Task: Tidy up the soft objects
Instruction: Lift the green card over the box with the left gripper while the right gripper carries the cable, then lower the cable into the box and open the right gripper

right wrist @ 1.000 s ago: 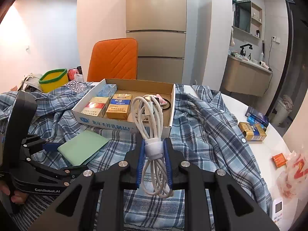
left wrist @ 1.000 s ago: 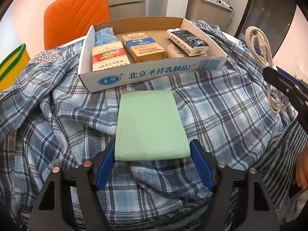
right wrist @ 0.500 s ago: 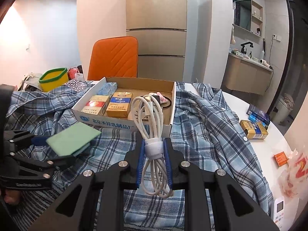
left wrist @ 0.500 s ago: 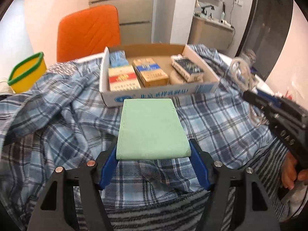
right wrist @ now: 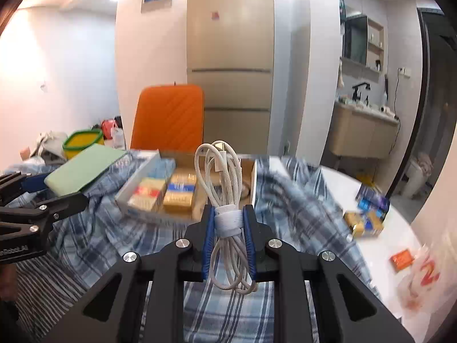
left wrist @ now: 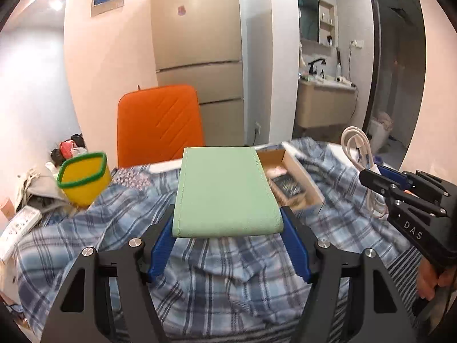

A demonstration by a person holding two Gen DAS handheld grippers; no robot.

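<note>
My left gripper [left wrist: 227,230] is shut on a flat pale green pad [left wrist: 225,191] and holds it level in the air above the blue plaid shirt [left wrist: 200,280]. The pad also shows in the right wrist view [right wrist: 82,167]. My right gripper [right wrist: 228,225] is shut on a coiled white cable [right wrist: 225,200] bound with a white strap, held above the shirt [right wrist: 285,208]. The cable also shows in the left wrist view [left wrist: 361,154]. A cardboard box [right wrist: 134,183] with several packets lies on the shirt ahead.
A yellow tub with a green rim [left wrist: 84,178] stands at the left. An orange chair [left wrist: 160,123] is behind the table. Small boxes [right wrist: 367,217] and an orange packet [right wrist: 401,258] lie on the white table at right. A remote [left wrist: 17,225] lies far left.
My left gripper has lifted the green pad off the shirt and tilted up, so the box now sits behind the pad. The right gripper has risen slightly, cable still held.
</note>
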